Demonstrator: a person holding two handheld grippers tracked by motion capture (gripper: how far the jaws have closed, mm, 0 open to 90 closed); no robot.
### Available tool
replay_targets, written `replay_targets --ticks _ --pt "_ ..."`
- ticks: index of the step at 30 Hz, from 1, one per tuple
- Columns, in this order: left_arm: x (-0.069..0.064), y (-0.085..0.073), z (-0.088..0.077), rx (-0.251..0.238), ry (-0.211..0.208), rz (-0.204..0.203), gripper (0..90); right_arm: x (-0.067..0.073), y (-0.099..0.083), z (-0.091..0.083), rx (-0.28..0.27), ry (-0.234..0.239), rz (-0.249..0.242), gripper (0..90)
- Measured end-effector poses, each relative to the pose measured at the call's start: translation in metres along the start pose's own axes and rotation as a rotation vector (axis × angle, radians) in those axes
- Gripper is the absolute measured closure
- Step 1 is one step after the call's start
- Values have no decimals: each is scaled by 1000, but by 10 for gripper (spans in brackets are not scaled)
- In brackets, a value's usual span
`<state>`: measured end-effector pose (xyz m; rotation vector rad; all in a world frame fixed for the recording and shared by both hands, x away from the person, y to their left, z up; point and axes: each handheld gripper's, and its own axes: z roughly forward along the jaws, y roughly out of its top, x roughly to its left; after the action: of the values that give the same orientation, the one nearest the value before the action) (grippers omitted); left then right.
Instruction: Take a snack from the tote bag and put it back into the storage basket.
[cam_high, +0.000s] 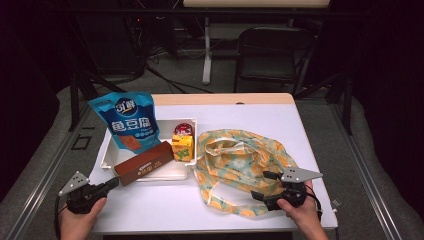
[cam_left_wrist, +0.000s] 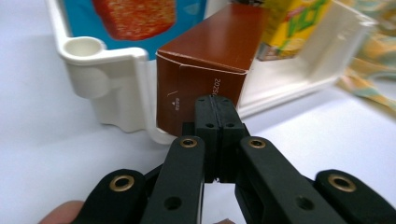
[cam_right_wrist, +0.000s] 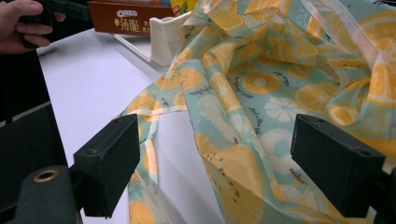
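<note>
The left tool (cam_high: 114, 184) has its black jaws pressed together with nothing between them, their tips just in front of the near end of the long brown cardboard box (cam_high: 144, 163). That box lies slanted across the front edge of the white plastic tray (cam_high: 108, 150), its near end jutting past the tray's front left corner over the white desk (cam_high: 165, 205). Inside the tray, behind the box, a blue snack pouch with white lettering (cam_high: 127, 120) leans upright, and a yellow and green drink carton (cam_high: 182, 144) stands at the tray's right side. Just right of the tray lies a crumpled pale green fabric bag printed with orange citrus slices (cam_high: 240, 165). The right tool (cam_high: 263, 187) hovers at the bag's near right edge, jaws wide apart, holding nothing, with cloth lying between and below them.
</note>
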<state>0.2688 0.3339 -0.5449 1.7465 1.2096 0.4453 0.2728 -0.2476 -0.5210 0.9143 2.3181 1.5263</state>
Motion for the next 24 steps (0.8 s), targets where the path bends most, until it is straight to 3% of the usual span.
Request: replay_targets --ticks 3,9,11,15,20,24 --pt "2 1 5 6 30 -30 900 0 -1 1 2 -3 1 160" --pt "-10 -3 -7 -5 -3 -41 900 0 -2 -2 -4 -6 5 161" --pt "-16 -3 -5 5 -12 -19 900 0 -2 -2 -6 -10 8 161" --pt "-18 1 10 41 31 -16 900 0 -1 0 -3 -5 4 161" --pt "-13 5 24 38 91 -45 900 1 -1 -1 -3 -7 0 161" --pt "-12 7 35 64 131 -47 900 0 -1 -2 -13 -18 6 163"
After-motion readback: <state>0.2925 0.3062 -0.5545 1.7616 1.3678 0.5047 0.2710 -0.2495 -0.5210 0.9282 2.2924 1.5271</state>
